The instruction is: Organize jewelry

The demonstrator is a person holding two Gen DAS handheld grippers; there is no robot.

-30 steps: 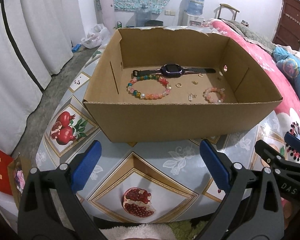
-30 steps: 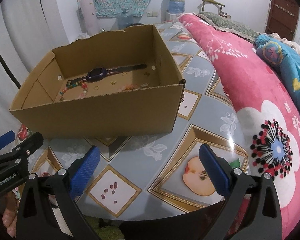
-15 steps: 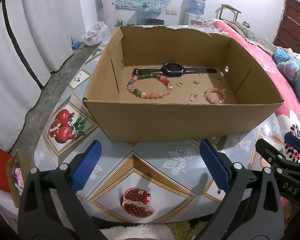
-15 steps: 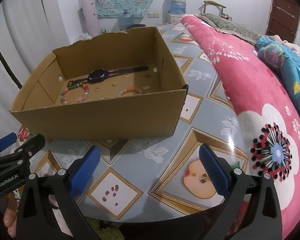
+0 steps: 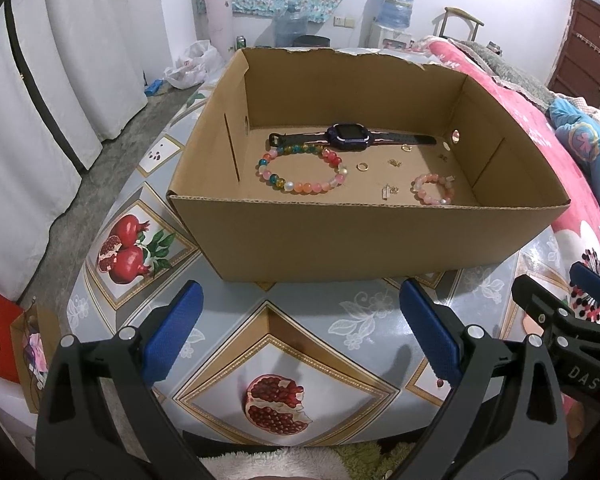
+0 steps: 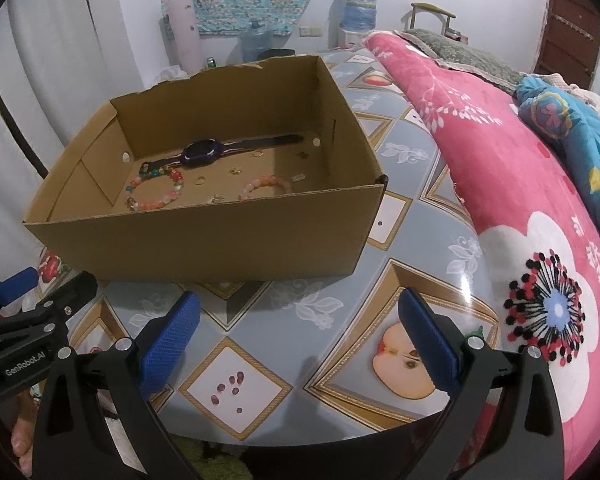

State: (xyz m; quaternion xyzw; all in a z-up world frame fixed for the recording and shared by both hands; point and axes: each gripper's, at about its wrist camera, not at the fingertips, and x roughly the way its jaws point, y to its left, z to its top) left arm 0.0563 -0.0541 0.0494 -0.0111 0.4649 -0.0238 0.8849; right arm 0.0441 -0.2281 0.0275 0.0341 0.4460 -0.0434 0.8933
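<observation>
Two tools, both with jaws spread wide and nothing between them: left tool low over the table in front of the cardboard box, right tool alongside over the same fruit-patterned cloth, clear of the box's near wall.

Beyond the tips, inside the box, all of the jewelry in sight: dark smartwatch stretched flat along the far side; large multicoloured bead bracelet just in front of it, touching or nearly touching the strap; small pink bead bracelet well apart to the right; small gold ring between the two bracelets; second gold ring close by the strap; a few tiny gold bits scattered on the box floor.

No jewelry visible on the table outside the box. Pieces gathered in one container, yet loose and spread, not sorted by kind. Fits either a collected set with the gathering finished, or a loose pile waiting to be taken out and arranged; not settled by these views.

Hard to make out: the tiny gold bits, too small to name as earrings, clasps or charms. Near strip of the box floor hidden behind the front wall. Bed with pink floral blanket just beside the table, cut off at the right.
</observation>
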